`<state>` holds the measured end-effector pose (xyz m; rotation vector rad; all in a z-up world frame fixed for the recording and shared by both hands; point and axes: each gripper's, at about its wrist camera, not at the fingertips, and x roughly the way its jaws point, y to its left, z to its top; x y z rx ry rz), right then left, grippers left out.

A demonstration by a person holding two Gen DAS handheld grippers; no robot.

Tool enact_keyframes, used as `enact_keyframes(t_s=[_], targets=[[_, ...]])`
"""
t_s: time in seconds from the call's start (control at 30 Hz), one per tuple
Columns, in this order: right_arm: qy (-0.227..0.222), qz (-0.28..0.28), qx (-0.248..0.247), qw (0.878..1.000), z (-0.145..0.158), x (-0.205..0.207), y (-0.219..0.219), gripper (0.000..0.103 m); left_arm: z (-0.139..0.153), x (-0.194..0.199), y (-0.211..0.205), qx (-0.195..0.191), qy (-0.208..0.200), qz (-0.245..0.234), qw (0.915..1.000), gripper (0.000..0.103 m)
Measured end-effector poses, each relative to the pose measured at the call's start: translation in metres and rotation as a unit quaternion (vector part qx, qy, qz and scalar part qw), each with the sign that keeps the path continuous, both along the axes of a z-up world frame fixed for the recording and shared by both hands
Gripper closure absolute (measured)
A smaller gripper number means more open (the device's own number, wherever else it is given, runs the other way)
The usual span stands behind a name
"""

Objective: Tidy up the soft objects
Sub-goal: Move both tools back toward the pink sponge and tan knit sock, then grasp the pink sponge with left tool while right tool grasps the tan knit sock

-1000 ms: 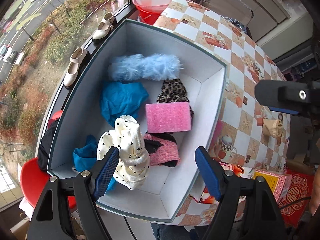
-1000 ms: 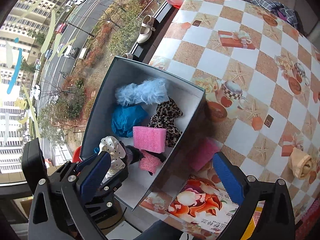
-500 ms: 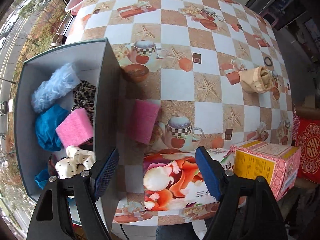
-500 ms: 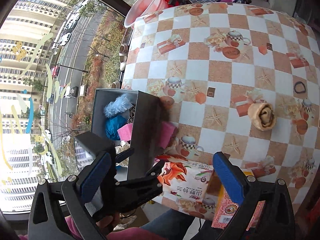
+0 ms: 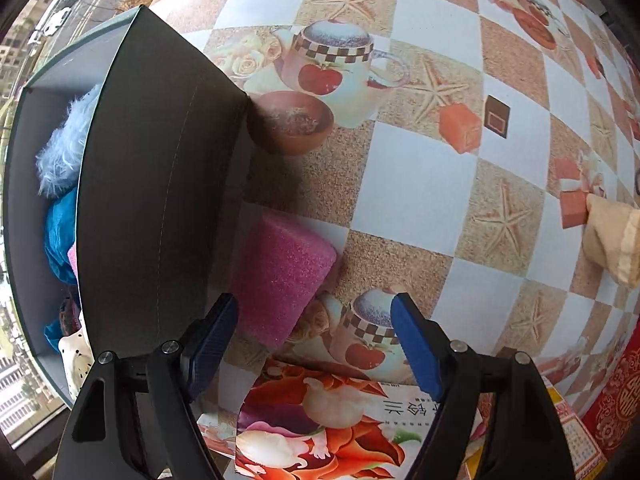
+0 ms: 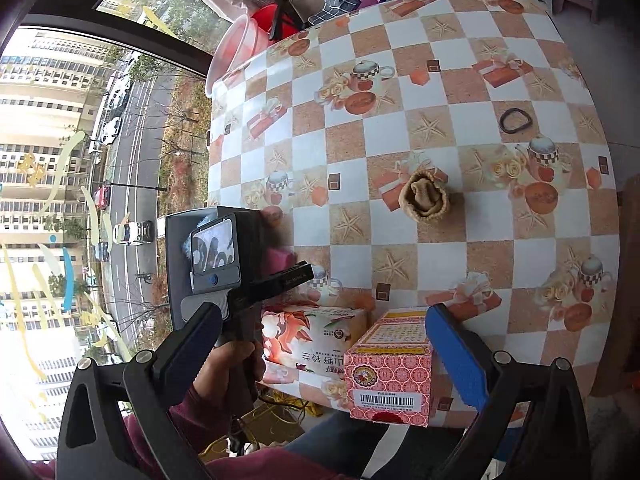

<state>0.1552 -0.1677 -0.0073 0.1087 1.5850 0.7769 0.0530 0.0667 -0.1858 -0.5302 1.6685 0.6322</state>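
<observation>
Pink sponge (image 5: 280, 280) lies below the downward-pointing, open left gripper (image 5: 314, 344).

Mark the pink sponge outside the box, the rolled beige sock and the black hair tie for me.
pink sponge (image 5: 282, 280), left wrist view, top face.
rolled beige sock (image 6: 426, 196), right wrist view, middle of the roll.
black hair tie (image 6: 502, 125), right wrist view, left side of the band.

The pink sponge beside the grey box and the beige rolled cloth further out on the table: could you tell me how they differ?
The pink sponge is a flat-faced block with a grainy foam surface; the beige rolled cloth is a soft wrinkled bundle. The sponge lies against the outer wall of the grey box; the cloth sits alone in the open. The open left gripper hangs just above the sponge; no gripper is near the cloth. Both lie on the checked tablecloth, outside the box.
</observation>
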Motion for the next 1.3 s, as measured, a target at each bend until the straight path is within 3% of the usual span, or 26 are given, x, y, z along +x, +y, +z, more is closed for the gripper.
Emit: enact_keyframes(t_s=[0.1,0.23,0.33,0.43,0.5,0.63,0.7,0.87,1.03,1.3], targets=[[0.005,-0.003,0.001,1.000,-0.004,0.002,-0.007,0.000,-0.014,-0.002,0.005,-0.012,0.022,0.017,0.9995,0.021],[0.011,-0.006,0.002,1.000,-0.009,0.002,-0.017,0.000,-0.019,0.004,0.001,-0.029,0.012,0.010,0.9995,0.006],[0.013,-0.013,0.001,1.000,-0.012,0.004,-0.025,0.000,-0.012,0.016,-0.012,-0.056,-0.037,-0.016,0.9976,0.003],[0.015,-0.020,-0.004,1.000,-0.015,0.005,-0.032,0.000,0.006,0.031,-0.031,-0.090,-0.097,-0.051,0.9899,0.003],[0.016,-0.023,-0.006,1.000,-0.017,0.007,-0.033,0.000,0.022,0.036,-0.039,-0.066,-0.110,-0.062,0.9898,0.003],[0.008,-0.019,-0.012,1.000,-0.019,0.007,-0.035,0.000,0.036,0.035,-0.047,0.006,-0.093,-0.125,0.9878,0.003],[-0.003,-0.014,-0.022,1.000,-0.022,0.008,-0.035,0.000,0.034,0.030,-0.045,0.017,-0.086,-0.150,0.9848,0.003],[-0.022,0.013,-0.064,0.998,-0.048,0.017,-0.026,0.000,0.014,0.026,-0.034,0.003,-0.064,-0.169,0.9834,0.003],[-0.048,0.052,-0.102,0.992,-0.078,0.038,-0.004,0.000,-0.014,0.016,-0.036,-0.016,-0.056,-0.145,0.9877,0.003],[-0.054,0.096,-0.149,0.983,-0.143,0.063,0.043,0.000,-0.040,0.028,-0.032,-0.030,-0.051,-0.126,0.9902,0.003]])
